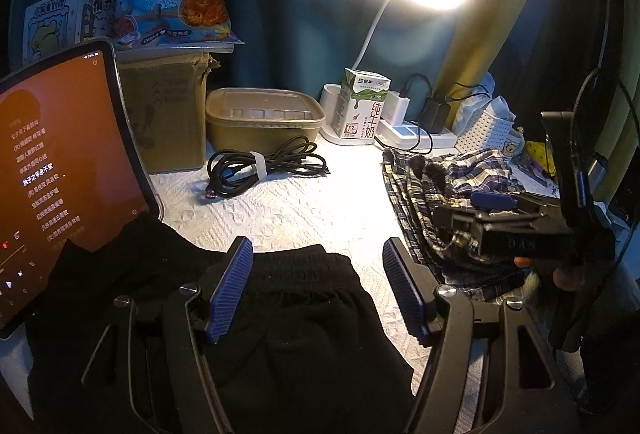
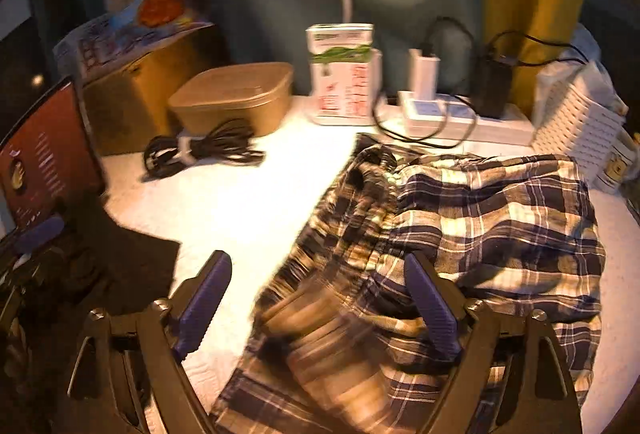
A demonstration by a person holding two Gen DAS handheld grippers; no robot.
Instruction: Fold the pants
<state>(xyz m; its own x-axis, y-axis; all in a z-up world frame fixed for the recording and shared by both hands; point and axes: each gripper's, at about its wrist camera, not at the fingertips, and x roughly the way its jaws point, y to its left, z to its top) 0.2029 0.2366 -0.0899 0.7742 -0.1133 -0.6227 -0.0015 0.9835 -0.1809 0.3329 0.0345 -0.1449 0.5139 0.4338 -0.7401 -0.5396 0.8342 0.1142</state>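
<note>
Right gripper (image 2: 316, 306): your jaws gape over the plaid pants (image 2: 460, 234), gripping nothing.
Left gripper (image 1: 316, 290): apart above black pants (image 1: 300, 314).
Risk: you pinch one layer; folds slump.

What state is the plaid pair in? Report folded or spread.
Neither neatly: the plaid pants lie crumpled and bunched on the white cloth.

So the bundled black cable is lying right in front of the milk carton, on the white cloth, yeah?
Not quite. In the left wrist view the bundled black cable lies on the white cloth in front of the tan lidded container; the milk carton stands further right.
</note>
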